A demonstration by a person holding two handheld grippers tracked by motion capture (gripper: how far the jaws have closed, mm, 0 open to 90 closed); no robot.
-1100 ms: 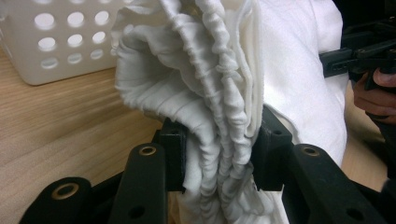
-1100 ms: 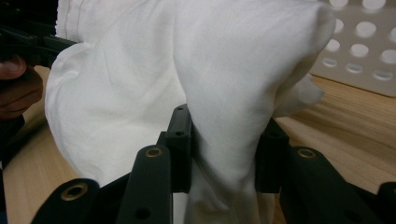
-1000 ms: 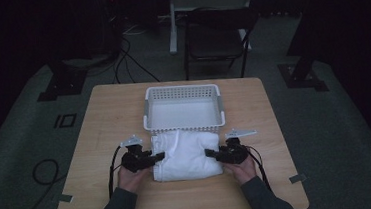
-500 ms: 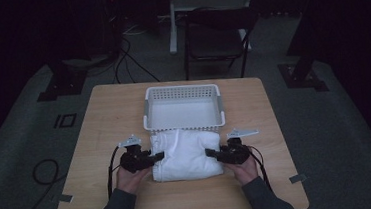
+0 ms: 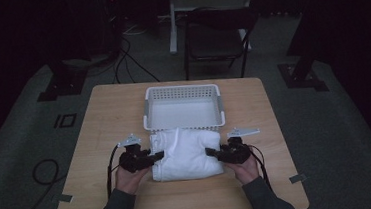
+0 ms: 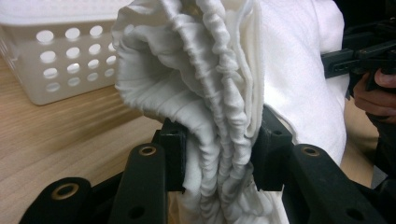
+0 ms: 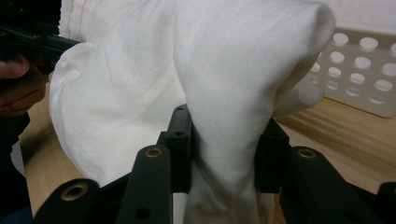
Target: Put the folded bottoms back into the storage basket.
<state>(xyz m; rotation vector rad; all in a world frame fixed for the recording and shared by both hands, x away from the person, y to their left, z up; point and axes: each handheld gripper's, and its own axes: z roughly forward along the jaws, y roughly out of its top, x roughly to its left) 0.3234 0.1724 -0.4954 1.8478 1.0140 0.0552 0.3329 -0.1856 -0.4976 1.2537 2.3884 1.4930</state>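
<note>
I have the folded white garment [image 5: 186, 154] clamped by left gripper [image 5: 158, 156] and right gripper [image 5: 211, 152]; lifting it into the basket [image 5: 182, 90] above remains.

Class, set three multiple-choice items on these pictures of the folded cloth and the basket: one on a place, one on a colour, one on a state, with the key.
1. Where is the white folded cloth?
A. inside the basket
B. on the table, just in front of the basket
C. on the chair

2. What colour is the perforated basket?
A. white
B. blue
C. red

3. How do the two grippers stand?
A. both open above the table
B. one open, one shut
C. each shut on an end of the cloth

Key: 1 B, the cloth lies on the table before the basket's near wall; 2 A, its walls are white; 3 C, the left gripper and right gripper both pinch bunched fabric.
</note>
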